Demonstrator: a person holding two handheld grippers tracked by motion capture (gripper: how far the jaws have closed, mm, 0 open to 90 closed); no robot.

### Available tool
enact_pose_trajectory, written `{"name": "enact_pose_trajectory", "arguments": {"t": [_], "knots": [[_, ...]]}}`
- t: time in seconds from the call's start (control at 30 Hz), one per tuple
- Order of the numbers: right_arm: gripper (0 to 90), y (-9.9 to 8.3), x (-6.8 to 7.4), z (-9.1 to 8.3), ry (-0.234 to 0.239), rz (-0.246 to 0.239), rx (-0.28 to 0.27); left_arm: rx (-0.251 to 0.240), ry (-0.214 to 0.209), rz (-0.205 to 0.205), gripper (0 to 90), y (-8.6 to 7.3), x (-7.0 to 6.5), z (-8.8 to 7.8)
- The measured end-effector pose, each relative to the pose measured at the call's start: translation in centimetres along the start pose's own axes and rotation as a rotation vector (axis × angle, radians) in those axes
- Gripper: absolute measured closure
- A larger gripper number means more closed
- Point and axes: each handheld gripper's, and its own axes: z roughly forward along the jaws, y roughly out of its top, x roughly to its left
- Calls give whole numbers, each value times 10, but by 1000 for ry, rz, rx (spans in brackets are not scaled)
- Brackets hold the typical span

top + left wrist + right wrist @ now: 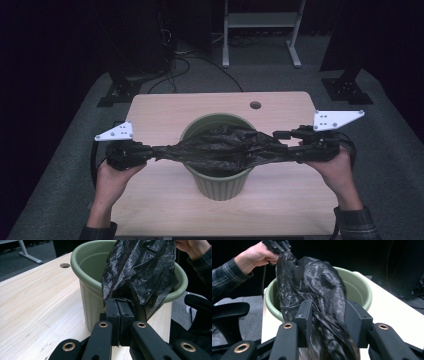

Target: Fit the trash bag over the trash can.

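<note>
A pale green ribbed bin (220,187) stands in the middle of a light wooden table (160,112). A crumpled black plastic bag (220,147) is stretched level across the bin's mouth between my two grippers. My left gripper (152,151) is at the bin's left, and in the left gripper view its jaws (119,305) are shut tight on the bag's edge (140,270) beside the bin's rim (82,267). My right gripper (282,150) is at the bin's right. In its own view the jaws (328,315) stand partly apart, closed on a thick bunch of the bag (312,280) in front of the bin (359,287).
A round cable hole (255,105) sits near the table's far edge. Behind the table are a white frame's legs (260,55), cables and black stand bases (120,90) on grey carpet. A black chair armrest (229,311) is beside the table on my side.
</note>
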Motion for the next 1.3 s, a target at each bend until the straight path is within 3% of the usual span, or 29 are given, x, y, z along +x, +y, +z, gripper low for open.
{"name": "enact_pose_trajectory", "arguments": {"t": [0.07,0.13,0.2,0.27,0.37,0.5,0.67,0.77,0.9,1.1,1.2,1.3], "knots": [[585,0,1,6,14,-6,11,0,0,1,885,0,0,0],[692,0,1,11,14,-12,22,2,8,4,855,0,-1,0],[818,0,0,15,26,-13,24,17,32,22,760,1,-3,0],[882,1,-2,17,34,-6,27,6,48,28,650,2,-5,-3],[895,2,-4,20,34,1,35,-2,73,43,499,6,-9,-10],[896,4,-7,24,24,14,43,-30,85,72,383,16,-14,-26],[896,4,-13,29,0,39,67,-59,106,96,339,27,-19,-46],[897,3,-16,31,-7,48,68,-79,97,107,331,33,-23,-49],[896,4,-16,34,-6,52,64,-73,71,140,328,41,-30,-39],[897,6,-16,37,-6,56,67,-31,12,181,322,52,-40,-3],[896,6,-16,35,-6,58,69,-1,3,196,327,56,-42,13],[896,5,-17,32,-6,60,60,22,-9,210,410,57,-42,23]]}}
